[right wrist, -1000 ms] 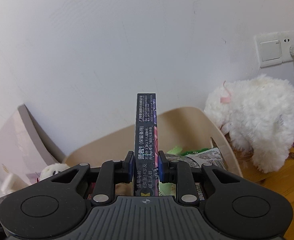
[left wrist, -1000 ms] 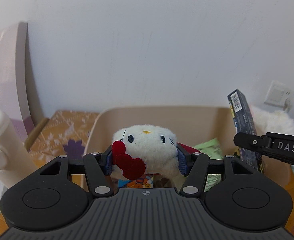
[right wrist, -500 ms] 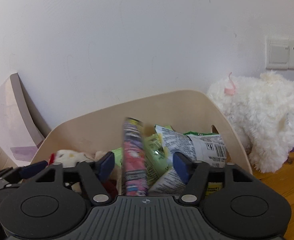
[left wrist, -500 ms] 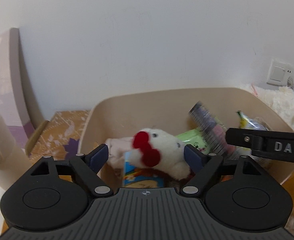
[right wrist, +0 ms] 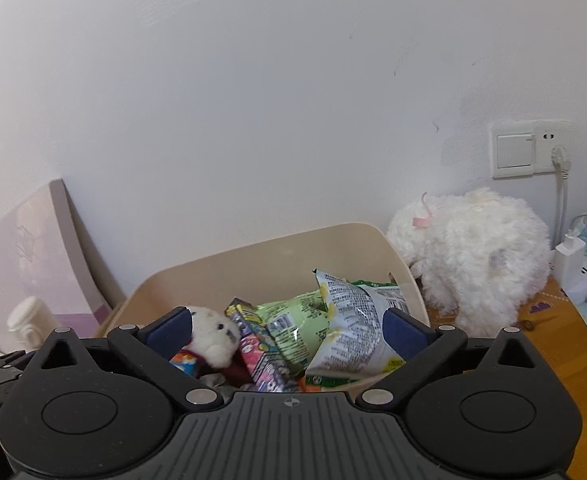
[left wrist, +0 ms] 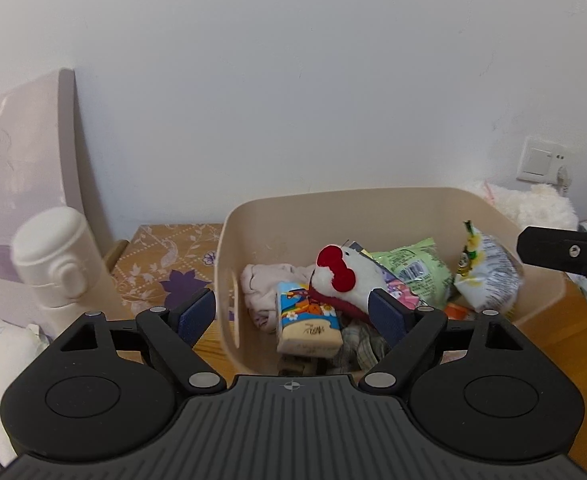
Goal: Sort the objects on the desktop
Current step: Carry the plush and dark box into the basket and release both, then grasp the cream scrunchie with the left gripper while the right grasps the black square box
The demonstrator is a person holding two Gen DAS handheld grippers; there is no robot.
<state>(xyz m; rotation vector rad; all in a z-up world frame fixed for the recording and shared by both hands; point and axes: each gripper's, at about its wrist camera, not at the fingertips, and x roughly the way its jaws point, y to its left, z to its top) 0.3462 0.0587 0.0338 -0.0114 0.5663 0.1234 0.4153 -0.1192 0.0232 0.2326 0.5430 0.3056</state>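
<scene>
Left wrist view shows the left tongs [left wrist: 293, 314] spread wide with nothing clamped, hovering over the near edge of the beige bin [left wrist: 413, 196]. The little white plush with the red bow [left wrist: 343, 276] lies inside the bin, on top of a cartoon-print pack [left wrist: 307, 322] and some crumpled cloth [left wrist: 263, 286]. From the right wrist view, the right tongs [right wrist: 289, 326] are opening to full width, empty too, and the dark toy box [right wrist: 259, 350] sits tilted in the bin beside the green snack bag [right wrist: 293, 326] and the silver one [right wrist: 355, 328]. So both items look dropped off, and I'd call this the release step of a sorting round.

Next move, I reckon: pull both tongs back clear of the bin rim and go hunting for whatever else needs sorting on the surface. The white bottle [left wrist: 55, 256] at left and the big fluffy plush [right wrist: 475, 258] at right both sit outside the bin, so those could be candidates, can't say for sure.
</scene>
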